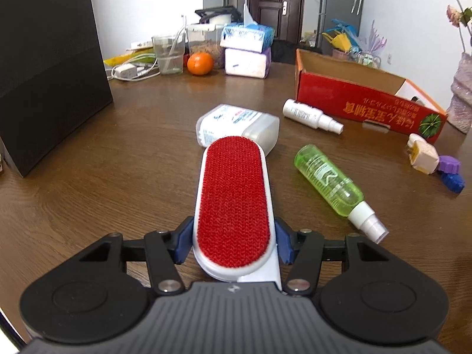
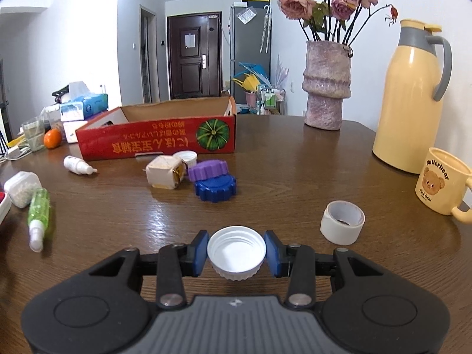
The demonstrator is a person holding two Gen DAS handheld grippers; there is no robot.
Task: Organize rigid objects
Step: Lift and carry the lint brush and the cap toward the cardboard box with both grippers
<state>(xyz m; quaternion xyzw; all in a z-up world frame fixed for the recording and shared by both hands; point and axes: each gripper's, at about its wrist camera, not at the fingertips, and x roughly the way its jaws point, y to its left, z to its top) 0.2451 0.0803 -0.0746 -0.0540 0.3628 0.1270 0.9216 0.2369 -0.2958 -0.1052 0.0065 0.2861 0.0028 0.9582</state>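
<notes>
Worktop (image 1: 88,153) of dark wood, loose items scattered near red cardboard box (image 1: 368,100).

Left tool (image 1: 234,243): clenched on lint brush (image 1: 233,203), blue pads at both sides of white body, red pile up, far end pointing toward box. Whether raised off wood or resting: cannot tell.

Right tool (image 2: 236,255): clenched on white screw cap (image 2: 236,250), open side up, pads touching ribbed rim on both sides. Appears lifted slightly, judging by shadow beneath.

Relative to box:
- white spray bottle (image 1: 311,115) lying just beside front wall
- cotton-swab case (image 1: 236,125) in front of box, brush tip overlapping it in left view
- green spray bottle (image 1: 333,180) on its side, further out from front wall than white bottle
- beige plug adapter (image 2: 165,172), purple lid (image 2: 208,169), blue lid (image 2: 215,187) clustered in front of front wall, near pumpkin print
- second small white cap (image 2: 185,157) close against front wall
- tape roll (image 2: 342,221) well apart, toward mug

Step in hand, as judged: transport, both tools loaded, box likely the collection bin. Box interior mostly hidden.

Next move calls for: carrying each load over front wall, clearing rim, releasing inside. Brush long, so best laid along box length.
</notes>
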